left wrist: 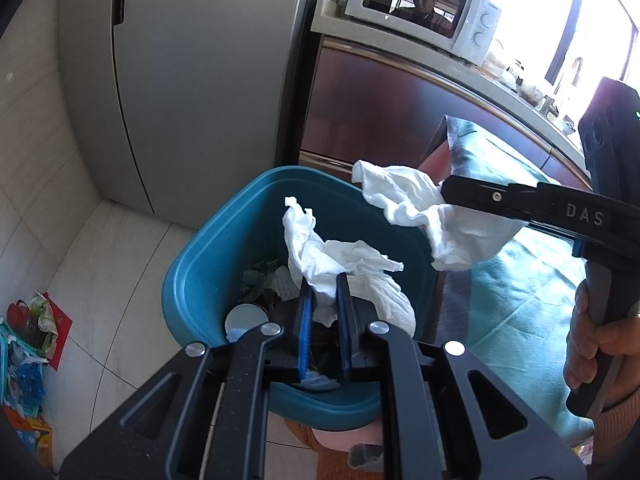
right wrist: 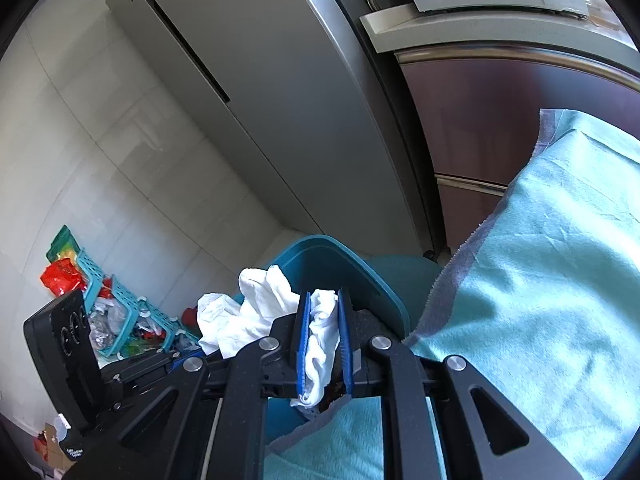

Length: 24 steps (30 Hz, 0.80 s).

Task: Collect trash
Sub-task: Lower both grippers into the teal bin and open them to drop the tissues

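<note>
Here, beside a grey fridge [left wrist: 200,80] on pale tiled floor [left wrist: 100,260], each gripper [left wrist: 324,284] [right wrist: 324,300] clamps a tissue [left wrist: 340,260] [right wrist: 320,336].

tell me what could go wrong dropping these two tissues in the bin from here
1. The right gripper holds its tissue at the blue bin's far rim, part of it over the teal cloth; released now, it may land outside.
2. The left gripper's tissue is wedged between the pads and may cling when the gripper opens.
3. The two grippers are close and could bump.
</note>
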Each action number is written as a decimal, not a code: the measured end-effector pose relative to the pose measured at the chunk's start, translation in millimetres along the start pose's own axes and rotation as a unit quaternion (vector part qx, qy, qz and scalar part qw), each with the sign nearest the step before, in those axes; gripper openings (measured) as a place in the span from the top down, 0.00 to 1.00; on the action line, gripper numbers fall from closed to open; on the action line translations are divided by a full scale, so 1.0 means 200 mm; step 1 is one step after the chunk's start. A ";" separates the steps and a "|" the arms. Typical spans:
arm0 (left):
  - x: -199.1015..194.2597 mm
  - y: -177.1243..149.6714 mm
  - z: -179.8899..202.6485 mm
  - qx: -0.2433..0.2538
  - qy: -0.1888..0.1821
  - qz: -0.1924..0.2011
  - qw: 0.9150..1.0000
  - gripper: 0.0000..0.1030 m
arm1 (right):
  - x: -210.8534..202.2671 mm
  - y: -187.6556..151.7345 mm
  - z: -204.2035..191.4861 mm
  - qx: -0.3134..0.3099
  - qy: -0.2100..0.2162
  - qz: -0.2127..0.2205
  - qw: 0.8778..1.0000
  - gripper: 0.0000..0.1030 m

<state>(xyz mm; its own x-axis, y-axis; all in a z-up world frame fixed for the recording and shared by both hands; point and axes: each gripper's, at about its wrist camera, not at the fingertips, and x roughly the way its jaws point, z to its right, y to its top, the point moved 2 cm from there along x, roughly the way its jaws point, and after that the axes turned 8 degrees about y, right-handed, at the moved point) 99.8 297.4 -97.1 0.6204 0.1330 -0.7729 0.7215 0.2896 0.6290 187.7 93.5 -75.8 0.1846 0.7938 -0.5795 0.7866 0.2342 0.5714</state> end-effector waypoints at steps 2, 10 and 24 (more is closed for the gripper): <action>0.02 0.00 0.01 0.001 0.002 -0.003 1.000 0.87 | 0.02 0.01 0.00 0.001 -0.007 -0.002 1.000 0.88; 0.11 -0.02 0.03 0.000 0.003 -0.015 1.000 0.85 | 0.12 0.02 0.03 0.014 -0.025 -0.023 0.999 0.76; 0.09 -0.03 0.04 -0.008 0.015 0.023 1.000 0.30 | -0.03 -0.03 0.05 0.005 -0.011 0.007 1.000 0.58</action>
<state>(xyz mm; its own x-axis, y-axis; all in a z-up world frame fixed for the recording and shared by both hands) 109.0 291.1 -114.7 0.6434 0.1750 -0.7453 0.6871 0.2973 0.6630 187.5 81.2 -80.7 0.2083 0.7838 -0.5851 0.7902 0.2177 0.5729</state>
